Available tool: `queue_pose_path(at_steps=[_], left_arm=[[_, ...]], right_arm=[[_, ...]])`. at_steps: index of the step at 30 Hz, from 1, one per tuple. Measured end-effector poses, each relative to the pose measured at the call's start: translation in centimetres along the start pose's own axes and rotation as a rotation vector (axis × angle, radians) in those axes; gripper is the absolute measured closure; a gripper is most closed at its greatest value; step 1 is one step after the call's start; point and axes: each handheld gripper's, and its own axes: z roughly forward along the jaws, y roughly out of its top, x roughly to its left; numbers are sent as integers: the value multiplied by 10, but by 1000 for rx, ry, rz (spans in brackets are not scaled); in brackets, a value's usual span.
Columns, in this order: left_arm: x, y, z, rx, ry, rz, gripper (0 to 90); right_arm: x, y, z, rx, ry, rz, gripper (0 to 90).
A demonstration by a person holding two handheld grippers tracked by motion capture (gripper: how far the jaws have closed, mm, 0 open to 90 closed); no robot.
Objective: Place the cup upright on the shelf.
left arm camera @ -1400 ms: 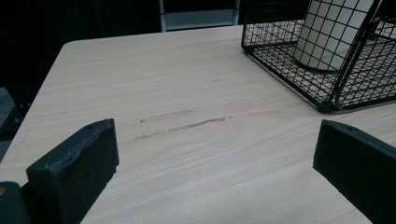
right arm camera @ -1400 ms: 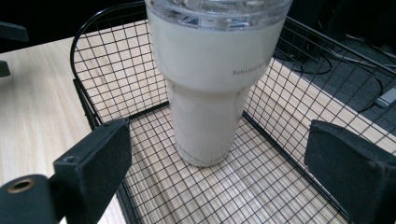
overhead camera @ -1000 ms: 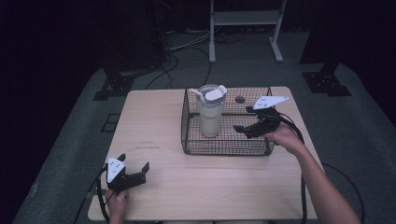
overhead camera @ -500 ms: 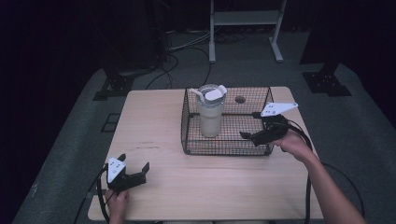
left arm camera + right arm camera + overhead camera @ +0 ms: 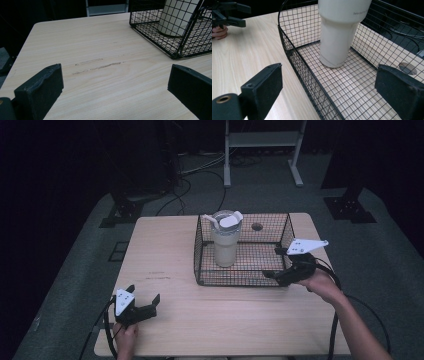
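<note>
A cream tumbler (image 5: 226, 240) with a white lid stands upright in the left half of a black wire basket (image 5: 240, 282) at the table's far middle. My right gripper (image 5: 272, 262) is open at the basket's front right corner, its jaws pointing left toward the tumbler. In the right gripper view the tumbler (image 5: 339, 32) rises beyond the basket wall (image 5: 297, 57), with nothing between the wide jaws of the right gripper (image 5: 329, 80). My left gripper (image 5: 144, 294) rests open near the table's front left; in its own view the left gripper (image 5: 116, 77) faces bare wood, and the basket (image 5: 155, 37) and tumbler (image 5: 178, 17) stand far off.
The light wooden table (image 5: 165, 255) has a round cable hole (image 5: 257, 226) behind the basket and faint scuff marks (image 5: 97, 66) at its left middle. A metal stand (image 5: 260, 140) and cables sit on the dark floor beyond the far edge.
My right gripper has drawn back from over the basket's right side toward the person, down to its front right corner. The left gripper and tumbler have not moved.
</note>
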Motion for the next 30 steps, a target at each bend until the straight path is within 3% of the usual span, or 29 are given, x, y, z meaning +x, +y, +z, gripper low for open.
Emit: queue_pose_path(at_steps=[30], left_arm=[[-1, 0, 0, 1, 2, -1, 0]], right_arm=[[25, -48, -18, -2, 28, 23, 72]])
